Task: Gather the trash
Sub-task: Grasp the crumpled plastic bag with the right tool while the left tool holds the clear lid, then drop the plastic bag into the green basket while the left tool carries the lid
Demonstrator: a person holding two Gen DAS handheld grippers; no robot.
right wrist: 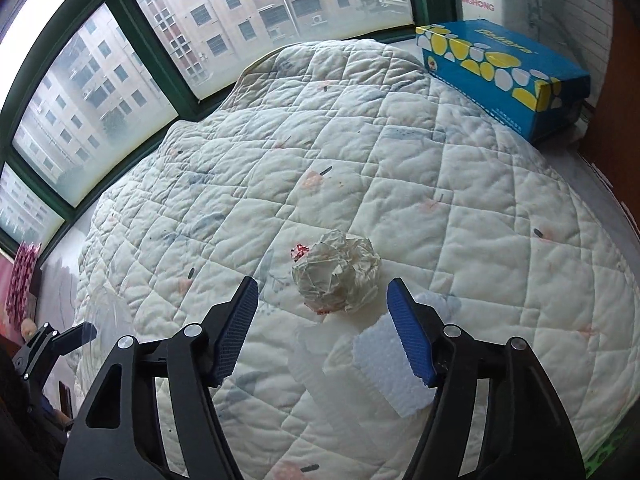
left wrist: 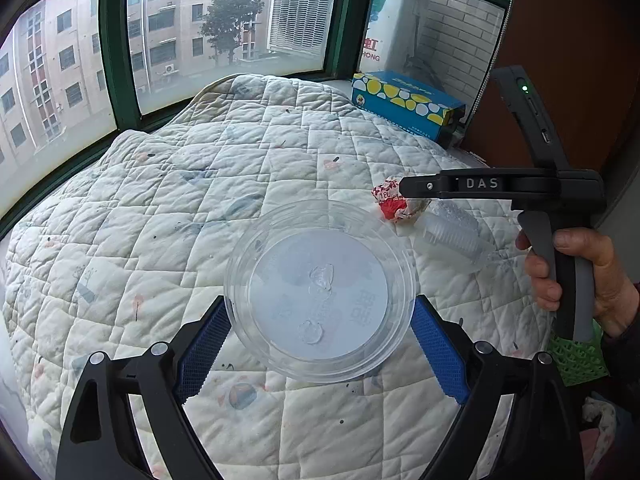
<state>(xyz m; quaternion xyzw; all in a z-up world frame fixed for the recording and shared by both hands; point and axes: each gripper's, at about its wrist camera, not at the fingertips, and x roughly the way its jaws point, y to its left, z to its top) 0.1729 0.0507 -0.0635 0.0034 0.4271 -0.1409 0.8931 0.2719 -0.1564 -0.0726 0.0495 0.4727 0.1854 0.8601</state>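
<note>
My left gripper [left wrist: 320,304] is shut on a clear round plastic bowl [left wrist: 316,256], its blue pads [left wrist: 208,340] pressing the rim on both sides above the quilt. Beyond it lies a crumpled red-and-white paper wrapper [left wrist: 390,206] beside a crinkled clear plastic cup [left wrist: 452,236]. A hand [left wrist: 580,272] holds my right gripper [left wrist: 404,186] over the wrapper. In the right wrist view, the right gripper [right wrist: 323,284] is open, and the crumpled wrapper [right wrist: 336,276] lies just ahead of the fingertips without touching them. The translucent cup [right wrist: 380,368] lies under the right finger [right wrist: 408,332].
A white quilt [right wrist: 400,152] covers the whole surface. A blue tissue box [right wrist: 504,72] with yellow and white dots sits at the far right by the green-framed window [left wrist: 108,60]. A green mesh basket [left wrist: 576,360] is off the quilt's right edge.
</note>
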